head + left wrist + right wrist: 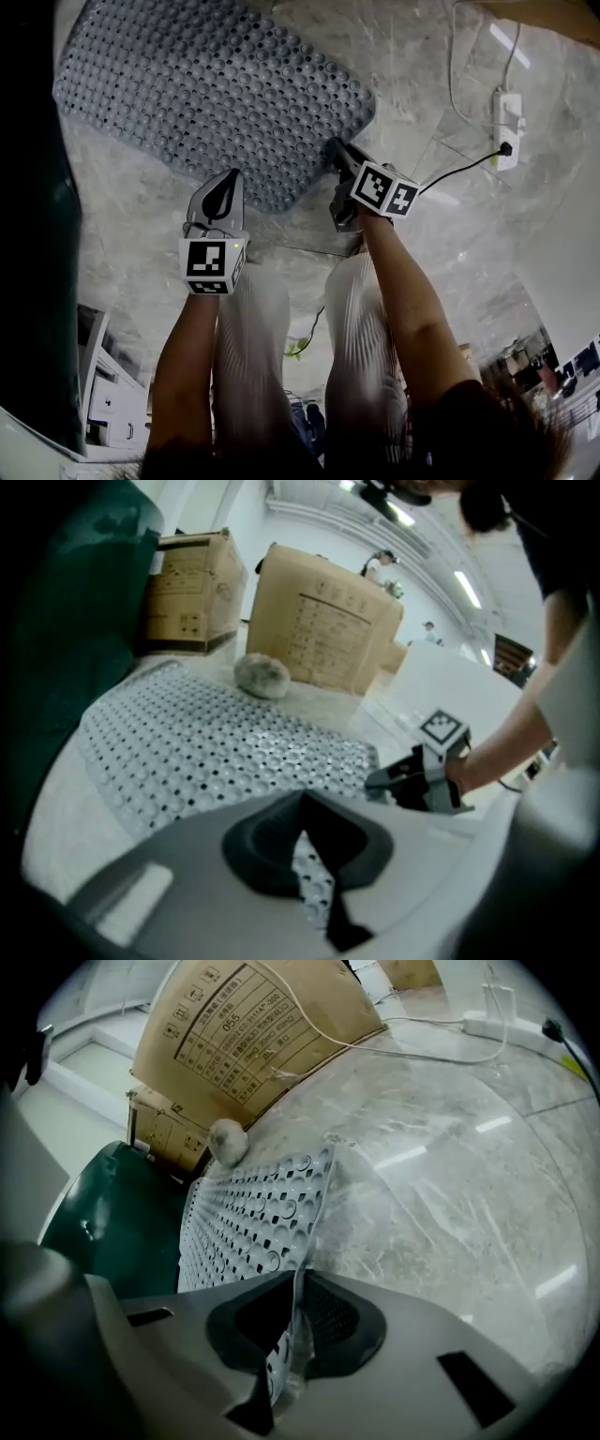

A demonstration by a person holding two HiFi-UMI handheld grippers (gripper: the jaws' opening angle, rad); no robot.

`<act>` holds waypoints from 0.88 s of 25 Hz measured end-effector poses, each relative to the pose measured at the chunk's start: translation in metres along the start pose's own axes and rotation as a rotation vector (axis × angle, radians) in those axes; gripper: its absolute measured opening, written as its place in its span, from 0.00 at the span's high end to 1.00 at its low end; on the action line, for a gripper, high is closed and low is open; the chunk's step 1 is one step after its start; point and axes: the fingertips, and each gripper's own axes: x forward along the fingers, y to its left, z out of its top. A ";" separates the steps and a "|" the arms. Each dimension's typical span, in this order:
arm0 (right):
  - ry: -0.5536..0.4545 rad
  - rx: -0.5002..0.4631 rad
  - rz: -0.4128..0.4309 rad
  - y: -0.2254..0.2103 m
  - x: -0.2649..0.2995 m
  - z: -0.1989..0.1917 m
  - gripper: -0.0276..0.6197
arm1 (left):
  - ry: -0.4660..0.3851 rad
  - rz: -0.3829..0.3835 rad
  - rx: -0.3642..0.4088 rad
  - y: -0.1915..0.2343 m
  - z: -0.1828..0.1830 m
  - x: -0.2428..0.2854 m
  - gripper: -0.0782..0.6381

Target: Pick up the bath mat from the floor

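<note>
The grey perforated bath mat [216,84] lies on the marble floor, upper left in the head view. My left gripper [225,186] sits at its near edge. In the left gripper view a strip of the mat [216,752] is pinched between the closed jaws of the left gripper [303,841]. My right gripper [336,155] is at the mat's near right corner. In the right gripper view the right gripper [293,1288] is shut on the mat [253,1213], whose edge stands up between the pads. The right gripper [422,775] also shows in the left gripper view.
Cardboard boxes [323,630] stand past the mat's far end, with a round grey lump [262,677] on the floor before them. A dark green object [33,234] borders the mat's left side. A white power strip [507,127] with cables lies on the floor to the right.
</note>
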 end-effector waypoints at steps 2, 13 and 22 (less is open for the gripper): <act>-0.004 -0.016 -0.013 0.002 -0.002 0.000 0.93 | 0.002 0.003 -0.002 0.000 0.000 -0.003 0.88; -0.004 -0.181 0.016 0.066 -0.035 0.008 0.93 | 0.005 0.036 -0.011 0.004 0.025 -0.042 0.88; 0.021 -0.272 0.064 0.144 -0.070 0.024 0.93 | -0.012 0.081 -0.021 0.005 0.078 -0.094 0.88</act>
